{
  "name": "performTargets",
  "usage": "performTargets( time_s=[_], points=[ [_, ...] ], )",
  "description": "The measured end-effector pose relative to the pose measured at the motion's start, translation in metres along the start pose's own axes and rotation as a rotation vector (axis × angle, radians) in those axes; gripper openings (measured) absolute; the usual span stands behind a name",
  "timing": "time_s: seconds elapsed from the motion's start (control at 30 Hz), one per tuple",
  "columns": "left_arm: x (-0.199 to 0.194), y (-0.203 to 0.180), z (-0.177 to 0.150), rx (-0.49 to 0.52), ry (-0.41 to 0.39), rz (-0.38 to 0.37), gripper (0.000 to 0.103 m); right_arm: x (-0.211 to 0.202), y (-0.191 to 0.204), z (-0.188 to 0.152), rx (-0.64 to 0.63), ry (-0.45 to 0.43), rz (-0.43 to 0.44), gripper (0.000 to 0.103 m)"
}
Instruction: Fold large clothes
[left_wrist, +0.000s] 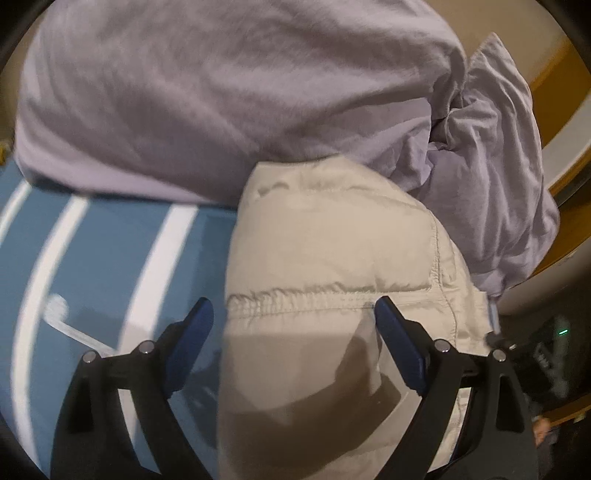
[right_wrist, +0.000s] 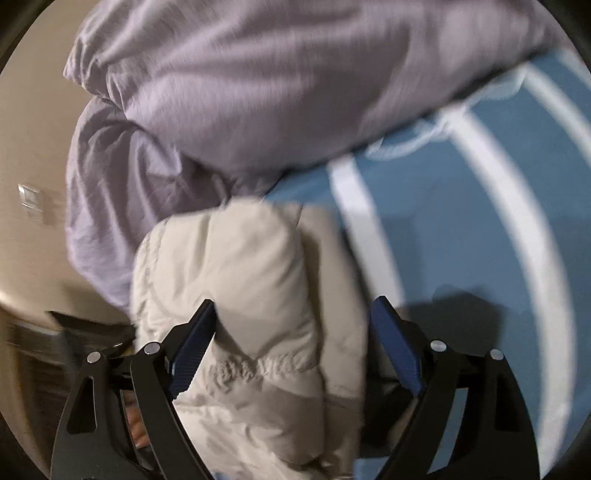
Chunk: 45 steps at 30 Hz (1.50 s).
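Observation:
A beige padded jacket (left_wrist: 332, 240), folded into a thick bundle, lies on a blue bed sheet with white stripes (left_wrist: 103, 258). Seen from the left wrist, my left gripper (left_wrist: 293, 321) hovers over the jacket's quilted seam. Its blue pads (left_wrist: 199, 325) are spread wide, one off the jacket's left edge and one over its right side. The right wrist view shows the same jacket (right_wrist: 240, 266) below my right gripper (right_wrist: 293, 317). That gripper is also open, with the bundle between its pads and not pinched.
A bulky lilac duvet (left_wrist: 221, 92) is heaped behind the jacket and spills over the bed's edge (right_wrist: 103, 206). A clear plastic piece (left_wrist: 62, 314) lies on the sheet. A wall switch (right_wrist: 29, 201) and dark furniture (right_wrist: 74, 332) are beside the bed.

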<state>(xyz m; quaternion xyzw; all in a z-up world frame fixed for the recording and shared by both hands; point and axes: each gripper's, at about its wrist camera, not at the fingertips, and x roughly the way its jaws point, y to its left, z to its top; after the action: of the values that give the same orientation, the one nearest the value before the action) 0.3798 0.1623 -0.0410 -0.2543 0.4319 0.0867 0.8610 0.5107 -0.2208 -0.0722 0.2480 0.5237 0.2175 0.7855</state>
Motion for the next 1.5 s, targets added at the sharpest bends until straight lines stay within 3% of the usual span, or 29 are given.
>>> performTargets(
  time_s=[0.1,0.17,0.3,0.5,0.8,1.07,1.5],
  points=[
    [-0.015,-0.016,0.001,0.069,-0.063,0.071,0.089,-0.02,0.02,0.004,-0.077,-0.131,-0.156,0.087],
    [-0.024,-0.029,0.0,0.113,-0.104,0.114,0.093,-0.029,0.037,0.002,-0.145,-0.203,-0.201,0.087],
    [-0.032,-0.052,-0.007,0.187,-0.16,0.156,0.095,-0.025,0.07,-0.01,-0.298,-0.26,-0.239,0.08],
    [-0.026,-0.073,-0.02,0.265,-0.166,0.192,0.096,-0.008,0.102,-0.029,-0.475,-0.261,-0.268,0.067],
    [0.003,-0.072,-0.031,0.264,-0.125,0.197,0.101,0.019,0.101,-0.048,-0.56,-0.26,-0.339,0.068],
    [0.014,-0.069,-0.038,0.272,-0.141,0.197,0.101,0.035,0.082,-0.047,-0.524,-0.249,-0.313,0.079],
    [0.025,-0.067,-0.037,0.275,-0.148,0.208,0.101,0.047,0.08,-0.051,-0.524,-0.229,-0.324,0.08]
  ],
)
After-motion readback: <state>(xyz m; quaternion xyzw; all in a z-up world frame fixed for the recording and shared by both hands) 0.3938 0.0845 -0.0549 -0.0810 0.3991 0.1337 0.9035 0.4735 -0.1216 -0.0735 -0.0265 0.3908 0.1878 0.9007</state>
